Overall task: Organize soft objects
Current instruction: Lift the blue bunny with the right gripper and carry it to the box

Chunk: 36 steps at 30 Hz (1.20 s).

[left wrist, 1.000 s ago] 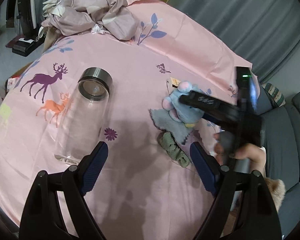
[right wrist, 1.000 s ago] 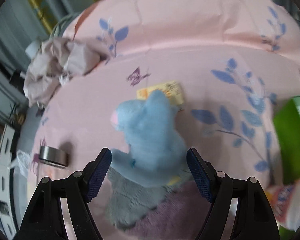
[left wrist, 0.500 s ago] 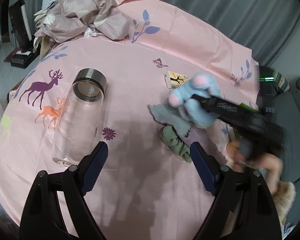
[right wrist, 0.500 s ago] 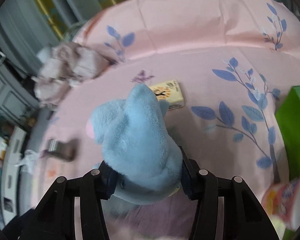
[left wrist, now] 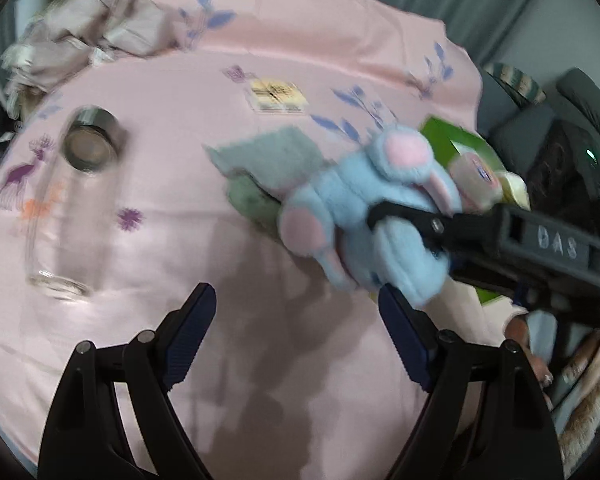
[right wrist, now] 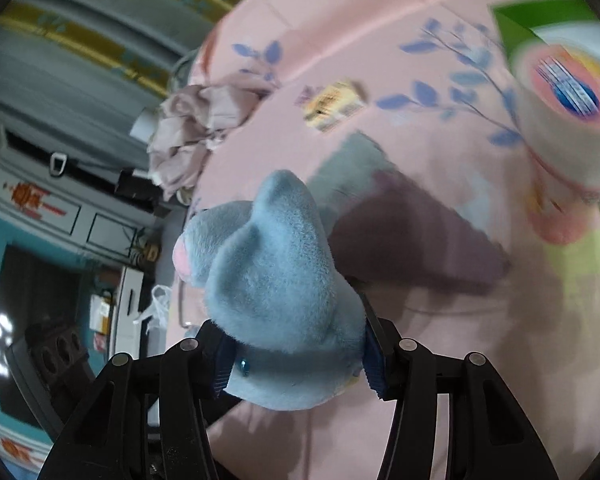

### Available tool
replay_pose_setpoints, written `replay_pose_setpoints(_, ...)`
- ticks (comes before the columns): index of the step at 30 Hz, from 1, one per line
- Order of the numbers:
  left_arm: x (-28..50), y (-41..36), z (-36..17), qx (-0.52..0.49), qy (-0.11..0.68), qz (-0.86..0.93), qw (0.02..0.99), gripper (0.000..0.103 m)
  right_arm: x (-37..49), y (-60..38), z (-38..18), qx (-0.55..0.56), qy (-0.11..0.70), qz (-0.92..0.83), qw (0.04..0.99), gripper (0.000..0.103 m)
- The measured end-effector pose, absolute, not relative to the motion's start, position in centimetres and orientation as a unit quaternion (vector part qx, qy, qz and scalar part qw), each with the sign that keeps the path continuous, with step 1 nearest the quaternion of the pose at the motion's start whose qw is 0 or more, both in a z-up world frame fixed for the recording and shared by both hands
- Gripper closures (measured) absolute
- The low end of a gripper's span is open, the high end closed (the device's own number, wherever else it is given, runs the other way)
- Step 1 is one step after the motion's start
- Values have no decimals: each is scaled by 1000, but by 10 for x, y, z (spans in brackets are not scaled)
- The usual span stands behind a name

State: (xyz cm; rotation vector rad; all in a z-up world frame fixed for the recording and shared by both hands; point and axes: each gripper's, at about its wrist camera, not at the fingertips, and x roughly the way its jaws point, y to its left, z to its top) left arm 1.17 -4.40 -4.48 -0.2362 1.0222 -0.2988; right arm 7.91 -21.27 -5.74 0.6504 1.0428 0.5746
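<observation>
My right gripper (right wrist: pixel 298 356) is shut on a light blue plush toy (right wrist: pixel 276 292) with pink ears and holds it lifted off the pink tablecloth (right wrist: pixel 440 340). The left wrist view shows the same plush toy (left wrist: pixel 364 216) clamped in the right gripper (left wrist: pixel 384 220), above a grey cloth (left wrist: pixel 276 156) and an olive-green soft piece (left wrist: pixel 248 200) on the pink tablecloth (left wrist: pixel 172 152). My left gripper (left wrist: pixel 296 332) is open, with nothing between its fingers, low over the cloth in front of the plush. The grey cloth (right wrist: pixel 352 164) lies behind the plush.
A glass bottle (left wrist: pixel 60 204) with a steel cap lies at the left. A crumpled beige fabric heap (left wrist: pixel 92 40) sits at the table's far left. A small yellow card (left wrist: pixel 278 96), a green box (left wrist: pixel 456 140) and a pink-topped tub (right wrist: pixel 568 128) are at the right.
The right gripper closed on the blue plush, lifted it off the grey cloth and carried it to the right. The left gripper shifted right and rolled; its jaws stayed open.
</observation>
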Motion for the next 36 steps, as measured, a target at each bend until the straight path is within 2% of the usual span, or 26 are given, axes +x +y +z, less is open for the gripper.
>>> replay_pose_setpoints(4, 12, -63, -58, -124, 499, -190, 836, 22, 81, -221, -64, 314, 484, 261, 774, 48)
replay_pose_setpoints(6, 10, -75, -60, -114, 492, -199, 840, 27, 80, -219, -65, 317, 484, 276, 768, 48)
replay_pose_setpoints(9, 10, -82, -59, -108, 482, -204, 845, 53, 80, -216, -66, 338, 488, 316, 740, 48)
replay_pose_setpoints(10, 11, -83, -56, -113, 477, -214, 845, 65, 79, -216, -65, 343, 486, 323, 736, 48)
replay_pose_setpoints(13, 12, -85, -43, -126, 459, -231, 849, 74, 73, -219, -52, 347, 465, 339, 740, 48)
replay_pose_setpoints(18, 11, -106, -6, -100, 403, -260, 872, 74, 61, -242, -19, 357, 405, 344, 768, 48)
replay_pose_setpoints(26, 24, -181, 59, -19, 329, -321, 888, 75, 43, -316, 39, 374, 291, 307, 825, 48)
replay_pose_setpoints(33, 53, -257, 62, 55, 319, -364, 873, 76, 45, -391, 37, 415, 245, 253, 839, 47)
replay_pose_setpoints(36, 78, -283, 48, 59, 354, -373, 856, 76, 57, -415, 25, 433, 243, 221, 839, 47)
